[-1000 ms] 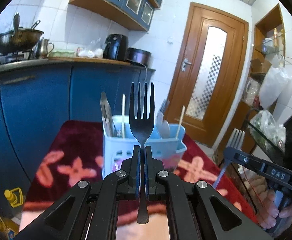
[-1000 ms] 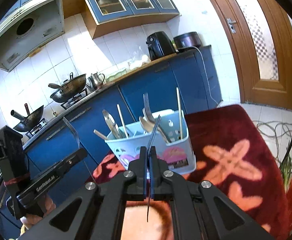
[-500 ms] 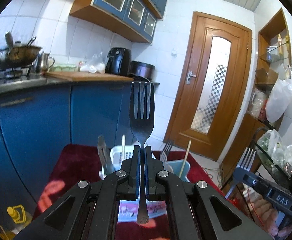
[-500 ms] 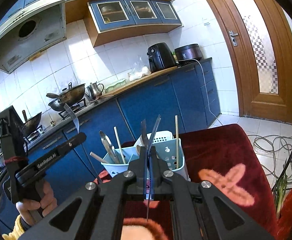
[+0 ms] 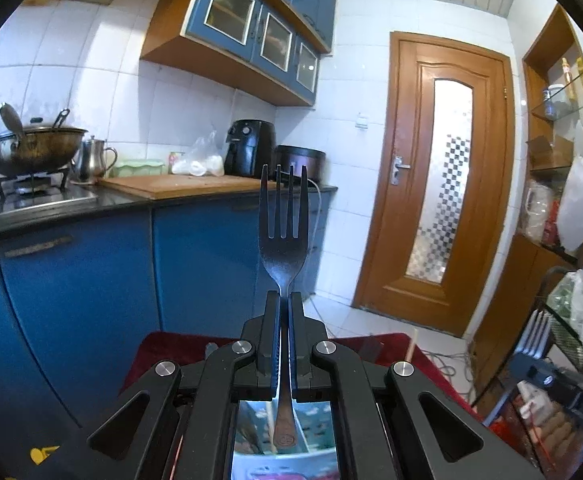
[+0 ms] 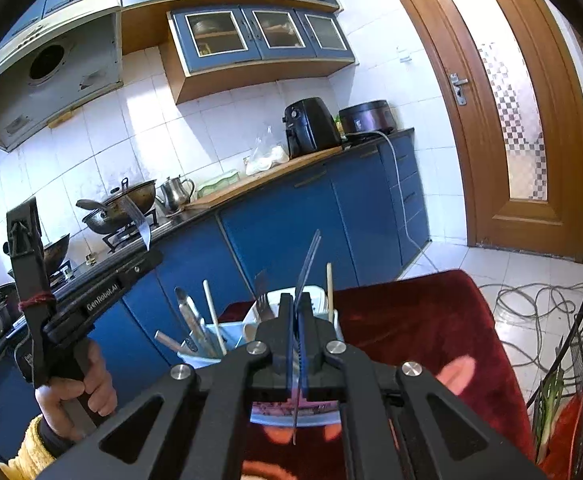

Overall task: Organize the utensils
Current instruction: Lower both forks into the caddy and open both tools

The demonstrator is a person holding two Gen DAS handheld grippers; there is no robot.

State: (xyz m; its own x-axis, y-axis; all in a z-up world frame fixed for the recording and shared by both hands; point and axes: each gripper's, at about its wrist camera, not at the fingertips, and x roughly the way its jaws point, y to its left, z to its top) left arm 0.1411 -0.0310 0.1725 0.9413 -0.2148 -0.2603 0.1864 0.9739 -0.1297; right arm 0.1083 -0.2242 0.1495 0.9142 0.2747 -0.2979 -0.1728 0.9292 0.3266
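My left gripper (image 5: 284,300) is shut on the neck of a dark metal fork (image 5: 282,236), whose tines stand upright in front of the blue cabinets. My right gripper (image 6: 296,308) is shut on a second fork (image 6: 309,258), seen edge-on and tilted slightly right. Below and ahead of both stands a light blue utensil basket (image 6: 199,360) holding a fork, chopsticks and other utensils. In the left wrist view only a strip of the basket (image 5: 311,432) shows between the gripper's arms. The left gripper (image 6: 147,258) appears at the left of the right wrist view, held by a hand (image 6: 71,392).
A dark red patterned cloth (image 6: 419,320) covers the table under the basket. Blue cabinets and a counter (image 5: 179,190) with a wok, a kettle and an air fryer run behind. A wooden door (image 5: 443,184) and cables on the floor (image 6: 531,304) lie to the right.
Both grippers have risen with their forks still gripped. The basket has dropped low in both views, almost out of the left wrist view. More of the wall and cupboards shows.
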